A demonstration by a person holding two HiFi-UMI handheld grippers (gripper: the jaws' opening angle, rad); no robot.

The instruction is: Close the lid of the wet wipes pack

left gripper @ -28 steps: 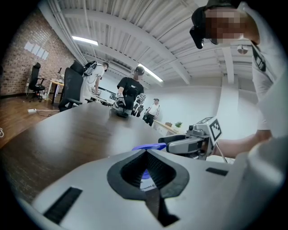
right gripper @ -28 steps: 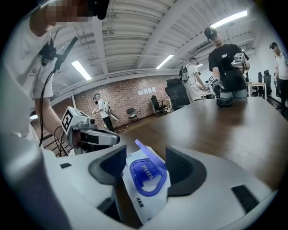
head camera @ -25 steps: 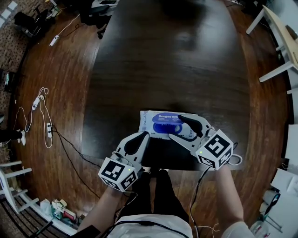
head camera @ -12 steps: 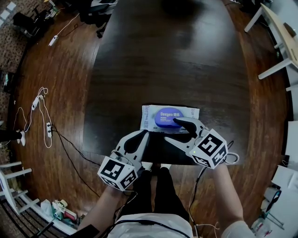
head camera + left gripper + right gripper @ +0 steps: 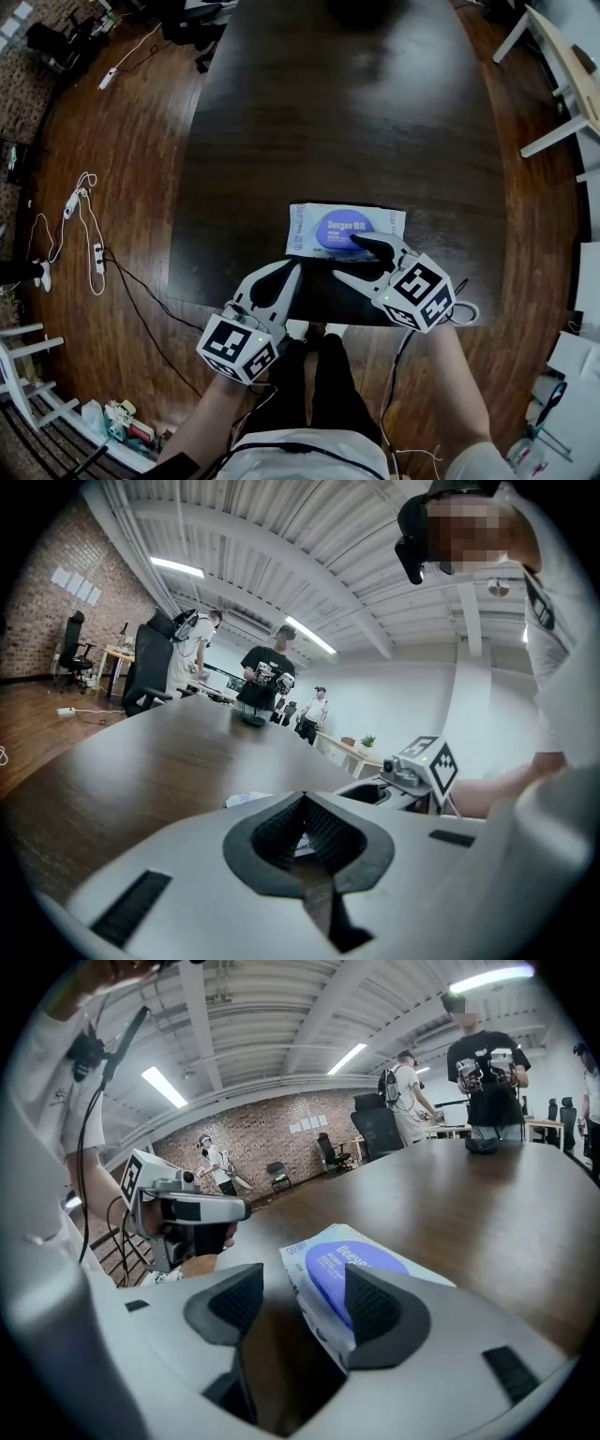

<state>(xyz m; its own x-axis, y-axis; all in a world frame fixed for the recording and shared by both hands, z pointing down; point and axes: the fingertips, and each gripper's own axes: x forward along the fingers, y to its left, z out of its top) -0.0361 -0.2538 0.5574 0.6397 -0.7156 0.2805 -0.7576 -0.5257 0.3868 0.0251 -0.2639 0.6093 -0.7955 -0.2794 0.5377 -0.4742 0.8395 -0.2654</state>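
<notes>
The wet wipes pack (image 5: 345, 231) lies flat near the table's front edge, white with a blue oval lid (image 5: 343, 229) lying flat on it. My right gripper (image 5: 350, 259) is open; its upper finger (image 5: 367, 246) rests over the lid's near edge and the other lies off the pack. In the right gripper view the pack (image 5: 361, 1262) runs under the right pad (image 5: 371, 1303) of that gripper (image 5: 300, 1302). My left gripper (image 5: 293, 272) is shut and empty, just left of the pack's near corner. In the left gripper view its pads (image 5: 302, 819) meet, with a corner of the pack (image 5: 246, 800) beyond.
The dark wooden table (image 5: 337, 112) stretches far ahead; its near edge (image 5: 281, 317) runs under both grippers. Cables and a power strip (image 5: 75, 208) lie on the floor at left. White furniture (image 5: 562, 66) stands at right. Several people (image 5: 272, 672) stand at the table's far end.
The blue lid, raised a second ago, now lies flat on the pack. The pack and my right gripper have shifted slightly away from me. The left gripper has stayed in place.
</notes>
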